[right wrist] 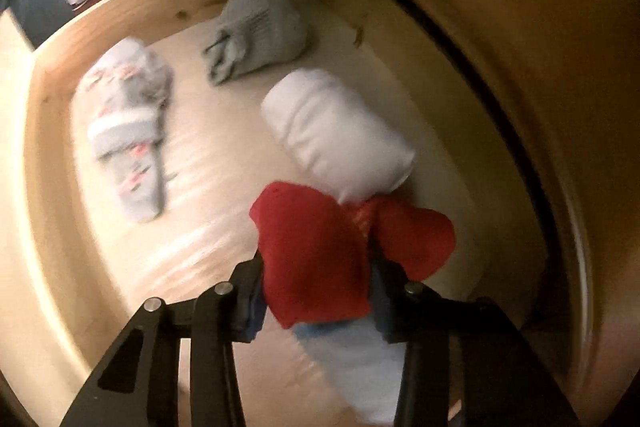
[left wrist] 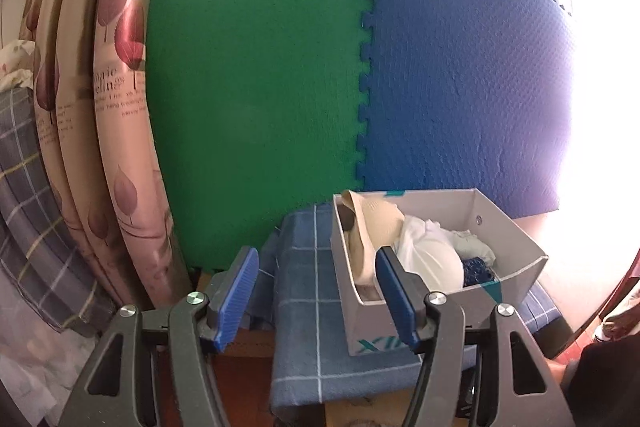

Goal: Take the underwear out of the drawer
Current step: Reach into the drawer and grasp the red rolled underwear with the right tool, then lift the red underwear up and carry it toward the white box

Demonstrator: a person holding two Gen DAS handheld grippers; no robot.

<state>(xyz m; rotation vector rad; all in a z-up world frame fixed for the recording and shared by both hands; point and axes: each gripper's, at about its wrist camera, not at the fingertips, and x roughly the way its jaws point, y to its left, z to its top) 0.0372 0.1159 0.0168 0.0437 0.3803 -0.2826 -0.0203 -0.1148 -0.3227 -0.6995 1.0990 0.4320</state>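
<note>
Clamping on the red underwear [right wrist: 316,259], right claw [right wrist: 316,291] has its jaws pinched in on the bunched cloth, w/ a pale blue-white piece [right wrist: 352,359] under it. Item sits inside the wooden drawer [right wrist: 132,7], near the edge closest to the camera. Risks: grip looks to be on a loose fold, so it could slip on lift; white roll [right wrist: 340,135] touches the red, might drag out too. Left claw [left wrist: 316,291] half open, empty, facing a grey box [left wrist: 516,231] of clothes.
</note>
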